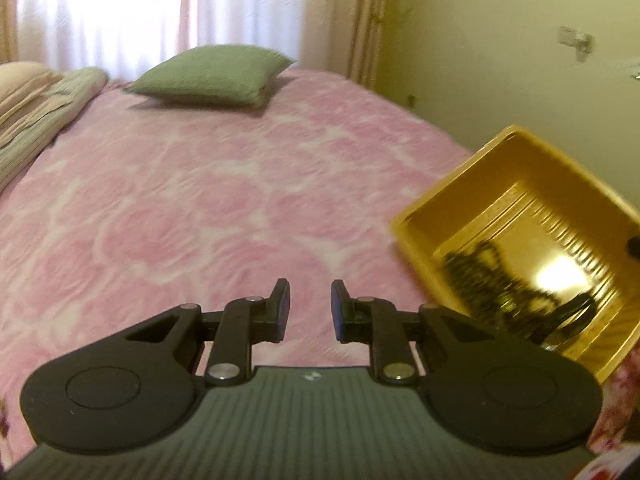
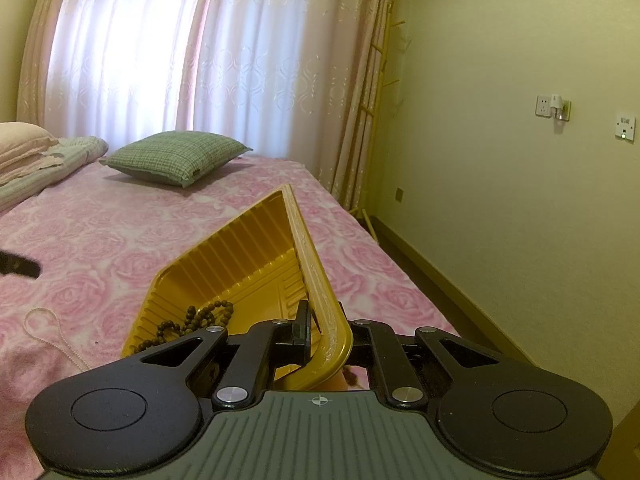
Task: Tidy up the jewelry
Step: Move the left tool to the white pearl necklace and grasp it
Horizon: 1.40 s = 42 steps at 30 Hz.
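A yellow ribbed tray (image 2: 240, 256) sits tilted over the pink bedspread (image 2: 100, 240), and my right gripper (image 2: 326, 332) is shut on its near rim. Inside the tray lies a strand of brown beads (image 2: 200, 316). In the left wrist view the same tray (image 1: 472, 184) is at the right and the beads (image 1: 480, 280) are blurred. My left gripper (image 1: 310, 292) is open over bare bedspread, left of the tray, with nothing between its fingers. A white pearl strand (image 2: 64, 340) lies on the bedspread to the left of the tray. A dark tip (image 2: 20, 266) shows at the left edge.
A green checked pillow (image 2: 176, 156) and folded bedding (image 2: 36, 160) lie at the head of the bed below the curtains (image 2: 160, 60). A yellow wall (image 2: 500, 200) with sockets (image 2: 554, 106) runs along the right side. A wooden rack (image 2: 376, 80) stands in the corner.
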{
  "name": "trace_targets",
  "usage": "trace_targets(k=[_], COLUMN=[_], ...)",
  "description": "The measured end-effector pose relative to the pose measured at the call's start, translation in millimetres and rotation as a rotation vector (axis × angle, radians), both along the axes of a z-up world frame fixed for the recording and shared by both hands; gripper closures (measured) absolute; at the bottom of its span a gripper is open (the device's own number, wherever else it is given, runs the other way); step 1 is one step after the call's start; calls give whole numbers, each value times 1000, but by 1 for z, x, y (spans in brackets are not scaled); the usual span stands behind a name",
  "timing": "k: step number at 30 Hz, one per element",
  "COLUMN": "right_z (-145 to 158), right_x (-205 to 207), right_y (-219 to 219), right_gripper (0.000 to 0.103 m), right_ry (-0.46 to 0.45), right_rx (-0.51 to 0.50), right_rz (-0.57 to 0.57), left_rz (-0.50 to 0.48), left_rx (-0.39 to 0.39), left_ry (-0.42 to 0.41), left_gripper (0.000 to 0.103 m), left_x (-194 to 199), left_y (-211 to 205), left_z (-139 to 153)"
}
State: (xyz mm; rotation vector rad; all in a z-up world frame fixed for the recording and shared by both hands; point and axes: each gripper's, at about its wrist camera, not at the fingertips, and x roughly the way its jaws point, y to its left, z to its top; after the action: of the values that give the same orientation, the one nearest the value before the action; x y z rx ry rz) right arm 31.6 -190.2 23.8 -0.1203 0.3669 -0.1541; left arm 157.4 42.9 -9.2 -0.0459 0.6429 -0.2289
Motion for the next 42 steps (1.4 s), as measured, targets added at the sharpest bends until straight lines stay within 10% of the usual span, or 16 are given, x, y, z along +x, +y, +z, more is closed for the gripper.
trace_targets(k=[42], right_z=[-6], right_x=[4], right_y=[-4], right_gripper=[94], right_ry=[6], right_rx=[-18], right_rz=[-7], left_rz=[147], left_rx=[31], left_ry=[99], left_gripper=[81], left_x=[33], left_y=[31], left_z=[-75])
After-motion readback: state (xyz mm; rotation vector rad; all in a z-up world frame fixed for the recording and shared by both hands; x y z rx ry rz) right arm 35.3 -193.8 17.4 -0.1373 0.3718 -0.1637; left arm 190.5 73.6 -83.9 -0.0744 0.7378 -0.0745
